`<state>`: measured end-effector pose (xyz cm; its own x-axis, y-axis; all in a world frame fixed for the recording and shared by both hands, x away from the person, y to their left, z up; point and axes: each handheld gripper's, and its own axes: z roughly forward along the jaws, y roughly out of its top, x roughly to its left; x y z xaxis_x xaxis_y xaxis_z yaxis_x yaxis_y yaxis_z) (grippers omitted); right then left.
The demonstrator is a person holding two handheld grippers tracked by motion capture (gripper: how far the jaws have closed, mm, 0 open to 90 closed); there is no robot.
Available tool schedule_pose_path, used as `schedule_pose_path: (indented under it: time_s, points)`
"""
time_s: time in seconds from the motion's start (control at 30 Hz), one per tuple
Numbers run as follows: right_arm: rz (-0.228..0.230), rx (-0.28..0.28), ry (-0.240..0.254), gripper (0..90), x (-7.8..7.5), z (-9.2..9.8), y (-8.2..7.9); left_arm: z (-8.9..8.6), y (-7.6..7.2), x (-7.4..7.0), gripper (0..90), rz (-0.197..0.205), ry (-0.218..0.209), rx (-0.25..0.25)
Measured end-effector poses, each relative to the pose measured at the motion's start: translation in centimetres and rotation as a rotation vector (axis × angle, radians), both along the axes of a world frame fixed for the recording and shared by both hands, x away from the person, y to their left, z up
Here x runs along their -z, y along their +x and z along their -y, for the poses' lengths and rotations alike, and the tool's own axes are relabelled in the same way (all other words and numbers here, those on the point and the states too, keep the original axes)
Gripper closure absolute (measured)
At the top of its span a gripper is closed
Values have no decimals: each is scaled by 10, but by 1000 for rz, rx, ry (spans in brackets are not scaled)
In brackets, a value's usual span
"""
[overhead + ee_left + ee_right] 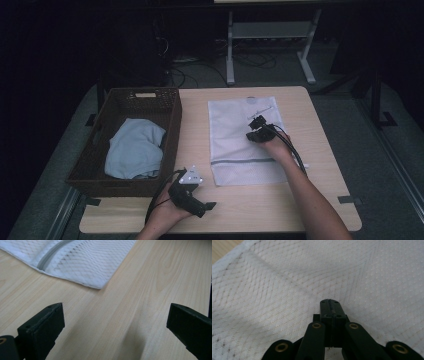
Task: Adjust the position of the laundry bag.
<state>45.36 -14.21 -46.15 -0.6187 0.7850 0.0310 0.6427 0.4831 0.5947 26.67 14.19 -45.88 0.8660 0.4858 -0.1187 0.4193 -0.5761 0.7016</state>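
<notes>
A white mesh laundry bag [245, 145] lies flat on the wooden table [320, 125], with a grey zipper band [242, 161] across its near end. My right gripper [256, 121] rests over the upper middle of the bag. In the right gripper view its jaws [330, 301] are pressed together just above the mesh [274, 290], and no fabric shows between them. My left gripper [205, 192] lies near the table's front edge, left of the bag's near corner. Its jaws [115, 325] stand wide apart over bare wood, with the bag's corner [82, 262] ahead of them.
A dark wicker basket [172, 125] stands at the left of the table and holds a light blue cloth [135, 150]. Bare wood lies right of the bag and along the front edge. Beyond the table are metal legs of a stand [230, 55] and cables on the floor.
</notes>
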Motion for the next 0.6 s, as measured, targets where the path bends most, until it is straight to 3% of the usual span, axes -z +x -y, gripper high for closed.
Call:
schedule_pose_path:
  time_s: [0.6]
  points:
    - [-17,-6,-19,896,-2,1,-27,-1,-1,-1,15,3,1,-1]
